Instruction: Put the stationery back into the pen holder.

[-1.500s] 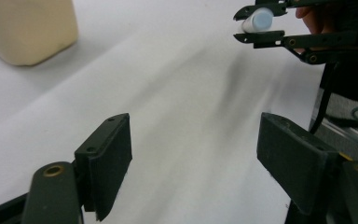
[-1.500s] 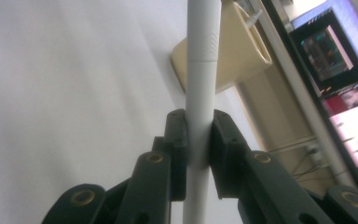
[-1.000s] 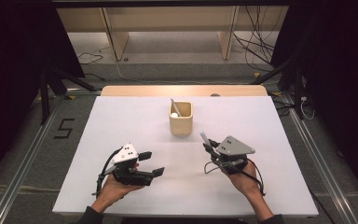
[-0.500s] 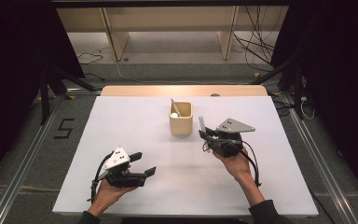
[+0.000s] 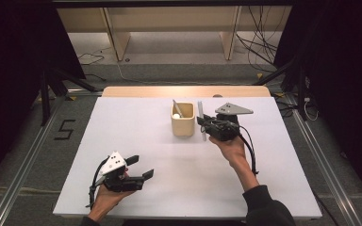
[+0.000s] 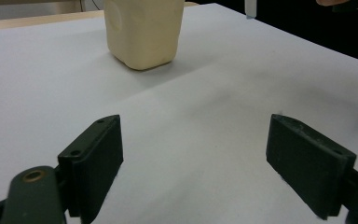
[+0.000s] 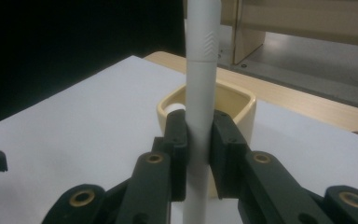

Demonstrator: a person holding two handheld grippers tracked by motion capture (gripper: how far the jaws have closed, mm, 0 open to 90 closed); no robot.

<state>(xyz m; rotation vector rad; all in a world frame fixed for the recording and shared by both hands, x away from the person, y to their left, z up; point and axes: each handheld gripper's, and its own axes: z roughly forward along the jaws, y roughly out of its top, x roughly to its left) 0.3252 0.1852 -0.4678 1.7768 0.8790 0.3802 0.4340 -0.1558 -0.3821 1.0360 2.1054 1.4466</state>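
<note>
A cream square cup (image 5: 183, 126) stands on the white table (image 5: 136, 127), just behind the middle, with a slim stick and a small white ball (image 5: 176, 115) inside. My right gripper (image 5: 202, 123) sits just right of the cup, shut on a white pen (image 5: 200, 107) held upright. In the right gripper view the pen (image 7: 200, 84) runs between the pads of that gripper (image 7: 199, 133), with the cup (image 7: 235, 100) close behind. My left gripper (image 5: 140, 167) rests near the front left, open and holding nothing. In the left gripper view its jaws (image 6: 205, 158) are spread wide, facing the cup (image 6: 142, 30).
A wooden strip (image 5: 184, 91) borders the table's far edge. Metal rails (image 5: 325, 179) run along both sides on the floor. Cables (image 5: 259, 52) lie on the floor beyond, between dark stands. Bare white surface lies between the two grippers.
My right gripper carried the pen away from the front of the table and up beside the cup, turning it upright. My left gripper drifted slightly left and toward the front edge.
</note>
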